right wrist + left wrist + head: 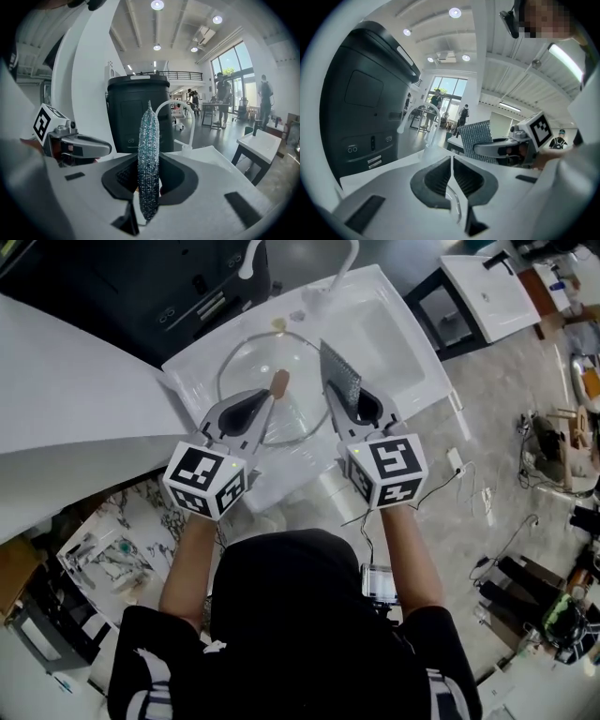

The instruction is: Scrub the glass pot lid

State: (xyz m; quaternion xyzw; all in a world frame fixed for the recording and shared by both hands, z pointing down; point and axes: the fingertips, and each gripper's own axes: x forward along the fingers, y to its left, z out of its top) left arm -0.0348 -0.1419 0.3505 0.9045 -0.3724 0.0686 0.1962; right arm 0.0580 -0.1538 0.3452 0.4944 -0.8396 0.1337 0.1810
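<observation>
The sink (398, 334) is the biggest thing here, a white, glossy, rectangular basin with rounded corners. A thin curved faucet (345, 263) rises at its far edge and is cut off by the top of the head view.

The lid (248, 362) is over the basin, a round dome of clear glass with a thin metal rim. Because the white basin shows straight through it, its surface is hard to read. Whether its far edge touches the basin cannot be told.

The scrub pad (339, 379) is a flat rectangle of silvery-grey mesh with a coarse, glittering weave. It stands on edge just beside the lid's right rim, and its lower end is hidden in the jaws.

The left hand-held gripper (267, 401), made of smooth white plastic with ribbed black pads, is clamped on the lid's near rim. In its own view only a faint clear arc of glass (454, 201) shows between the closed pads.

The right hand-held gripper (349, 401) pinches the scrub pad (148, 164) edgewise.

The smallest thing is the knob (279, 382) at the lid's centre, tan and stubby like wood.
</observation>
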